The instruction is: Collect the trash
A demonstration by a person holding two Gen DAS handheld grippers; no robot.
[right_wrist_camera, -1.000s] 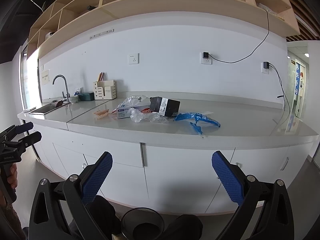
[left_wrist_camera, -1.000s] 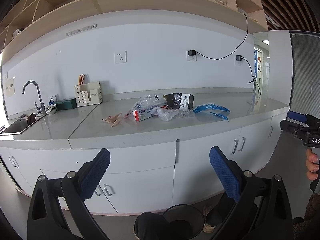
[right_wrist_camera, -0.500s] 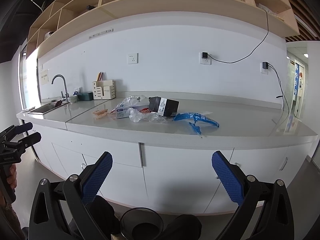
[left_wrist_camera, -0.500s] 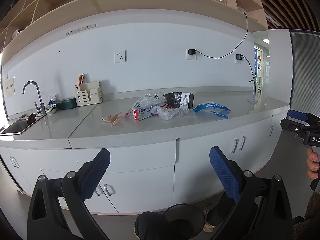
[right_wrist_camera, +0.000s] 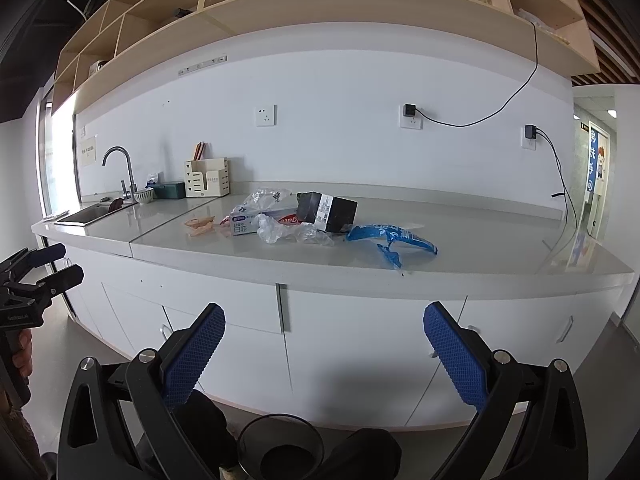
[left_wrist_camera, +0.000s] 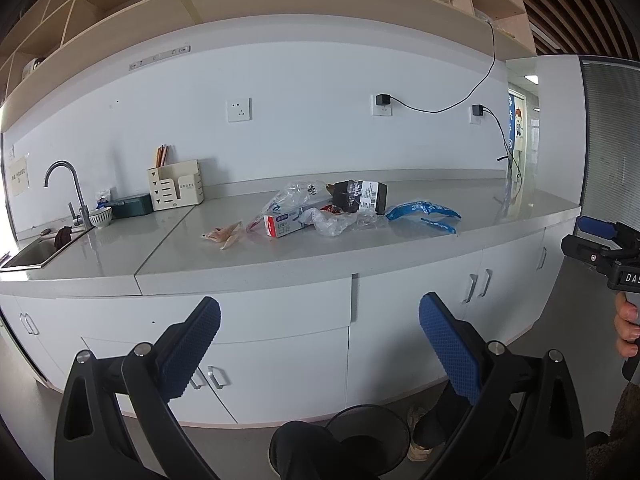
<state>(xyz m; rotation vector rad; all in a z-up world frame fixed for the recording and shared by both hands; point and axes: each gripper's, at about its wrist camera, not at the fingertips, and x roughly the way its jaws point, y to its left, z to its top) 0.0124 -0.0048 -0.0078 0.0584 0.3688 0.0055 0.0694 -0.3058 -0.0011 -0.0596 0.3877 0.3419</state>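
Observation:
Trash lies on the grey counter (left_wrist_camera: 280, 256): a black box (left_wrist_camera: 360, 197), a white toothpaste carton (left_wrist_camera: 286, 224), crumpled clear plastic (left_wrist_camera: 332, 222), a blue wrapper (left_wrist_camera: 424, 214) and a small orange wrapper (left_wrist_camera: 224, 236). The same pile shows in the right wrist view, with the black box (right_wrist_camera: 326, 211) and blue wrapper (right_wrist_camera: 392, 240). A black waste bin (left_wrist_camera: 368, 436) stands on the floor below; it also shows in the right wrist view (right_wrist_camera: 280, 444). My left gripper (left_wrist_camera: 318, 332) and right gripper (right_wrist_camera: 324, 338) are open, empty, well short of the counter.
A sink (left_wrist_camera: 28, 254) with a tap (left_wrist_camera: 68, 188) sits at the left end. A cream organiser (left_wrist_camera: 176, 186) and a green box (left_wrist_camera: 132, 206) stand at the back wall. White cabinet doors (left_wrist_camera: 280, 344) run under the counter. Cables (left_wrist_camera: 512, 160) hang at the right.
Both views have shifted very slightly; the counter and trash look the same and both grippers stay open.

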